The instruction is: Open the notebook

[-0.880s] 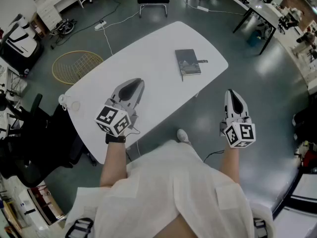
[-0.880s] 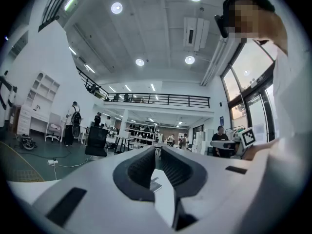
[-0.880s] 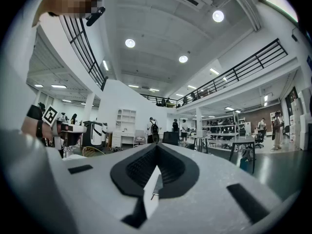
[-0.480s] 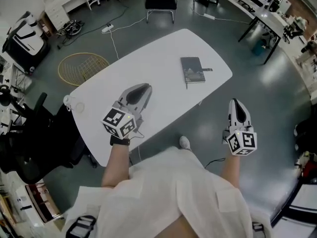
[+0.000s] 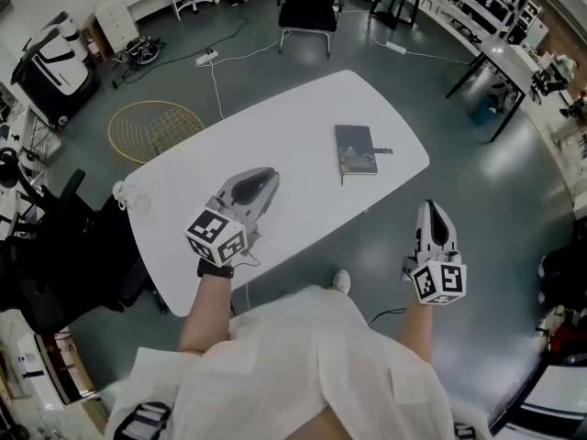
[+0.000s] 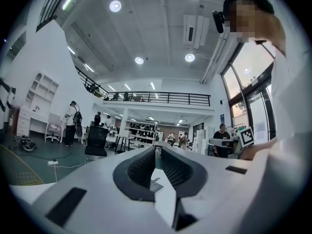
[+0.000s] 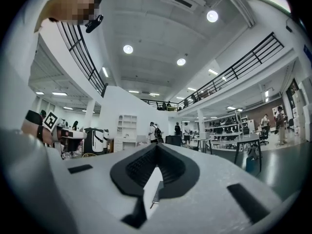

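A closed grey notebook (image 5: pixel 356 149) lies flat near the far right end of the white table (image 5: pixel 293 117), with a small dark tab (image 5: pixel 383 150) sticking out of its right side. My left gripper (image 5: pixel 258 181) hovers level over the table's near left part, well short of the notebook, jaws shut on nothing. In the left gripper view the notebook (image 6: pixel 156 185) shows low between the jaws (image 6: pixel 157 149). My right gripper (image 5: pixel 433 211) hangs over the floor, off the table's near right edge. Its jaws (image 7: pixel 157 146) are shut and empty.
A small clear round object (image 5: pixel 138 200) sits at the table's left end. On the floor lie a round wicker frame (image 5: pixel 154 128) and white cables (image 5: pixel 213 58). A black chair (image 5: pixel 307 3) stands behind the table, another (image 5: pixel 55 246) at its left.
The head view has shifted, so the table sits lower in the picture. Both grippers keep about the same place relative to the notebook and stay shut.
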The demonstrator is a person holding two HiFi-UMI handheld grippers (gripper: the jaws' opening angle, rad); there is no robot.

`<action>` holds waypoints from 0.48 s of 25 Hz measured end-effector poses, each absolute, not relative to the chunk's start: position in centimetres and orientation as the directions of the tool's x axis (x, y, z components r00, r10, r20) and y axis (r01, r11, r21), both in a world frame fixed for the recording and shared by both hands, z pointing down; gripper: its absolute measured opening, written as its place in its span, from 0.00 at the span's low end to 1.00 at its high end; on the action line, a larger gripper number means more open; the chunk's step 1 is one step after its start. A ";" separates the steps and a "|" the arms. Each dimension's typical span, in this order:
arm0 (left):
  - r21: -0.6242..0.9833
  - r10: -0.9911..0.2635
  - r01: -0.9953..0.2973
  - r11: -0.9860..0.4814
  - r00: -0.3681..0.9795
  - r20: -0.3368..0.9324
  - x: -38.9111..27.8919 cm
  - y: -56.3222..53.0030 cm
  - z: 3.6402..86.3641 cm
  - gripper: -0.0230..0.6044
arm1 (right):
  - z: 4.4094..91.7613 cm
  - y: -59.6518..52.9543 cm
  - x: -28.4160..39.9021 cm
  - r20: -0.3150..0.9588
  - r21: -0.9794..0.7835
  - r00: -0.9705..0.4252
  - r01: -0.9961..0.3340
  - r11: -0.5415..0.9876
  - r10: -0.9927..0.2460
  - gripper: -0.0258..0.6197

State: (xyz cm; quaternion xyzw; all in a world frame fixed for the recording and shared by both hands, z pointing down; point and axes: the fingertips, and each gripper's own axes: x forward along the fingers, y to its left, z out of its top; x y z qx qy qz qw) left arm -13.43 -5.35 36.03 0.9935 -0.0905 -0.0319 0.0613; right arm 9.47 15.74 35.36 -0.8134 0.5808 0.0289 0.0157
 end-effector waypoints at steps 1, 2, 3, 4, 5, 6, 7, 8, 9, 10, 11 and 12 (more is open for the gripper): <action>0.124 -0.183 -0.176 -0.977 0.982 -0.048 -13.2 -5.3 36.1 0.10 | 35.5 15.6 9.8 -0.068 0.000 0.320 -0.947 -0.321 -0.945 0.04; 0.123 -0.184 -0.177 -0.976 0.982 -0.046 -12.9 -5.3 36.1 0.10 | 35.7 15.4 10.1 -0.067 -0.003 0.316 -0.949 -0.316 -0.947 0.05; 0.121 -0.187 -0.181 -0.976 0.981 -0.045 -12.6 -5.3 36.1 0.10 | 35.9 15.3 10.6 -0.065 -0.003 0.311 -0.950 -0.311 -0.948 0.05; 0.119 -0.193 -0.186 -0.975 0.980 -0.047 -12.1 -5.5 36.0 0.10 | 35.9 15.0 11.2 -0.065 0.000 0.306 -0.952 -0.306 -0.950 0.05; 0.115 -0.199 -0.192 -0.975 0.979 -0.050 -11.4 -5.8 35.8 0.10 | 35.6 14.5 11.9 -0.067 0.005 0.299 -0.954 -0.300 -0.952 0.05; 0.112 -0.205 -0.198 -0.974 0.977 -0.053 -10.8 -6.2 35.6 0.10 | 35.3 13.9 12.6 -0.067 0.011 0.291 -0.956 -0.292 -0.955 0.07; 0.111 -0.211 -0.204 -0.973 0.976 -0.054 -10.2 -6.5 35.4 0.10 | 35.2 13.3 13.1 -0.064 0.016 0.280 -0.959 -0.282 -0.958 0.10; 0.113 -0.216 -0.209 -0.971 0.975 -0.052 -9.7 -6.6 35.4 0.10 | 35.2 12.9 13.6 -0.057 0.021 0.270 -0.962 -0.272 -0.961 0.11; 0.117 -0.221 -0.214 -0.970 0.974 -0.049 -9.2 -6.5 35.6 0.10 | 35.4 12.7 14.0 -0.048 0.027 0.262 -0.964 -0.263 -0.964 0.12; 0.120 -0.227 -0.220 -0.968 0.973 -0.047 -8.5 -6.4 35.7 0.10 | 35.5 12.7 14.7 -0.041 0.034 0.255 -0.966 -0.256 -0.966 0.12; 0.122 -0.233 -0.226 -0.967 0.971 -0.048 -7.7 -6.4 35.7 0.10 | 35.6 12.7 15.5 -0.037 0.040 0.249 -0.967 -0.250 -0.968 0.12; 0.122 -0.240 -0.233 -0.965 0.969 -0.050 -6.9 -6.3 35.6 0.10 | 35.5 12.7 16.4 -0.035 0.046 0.243 -0.968 -0.245 -0.969 0.12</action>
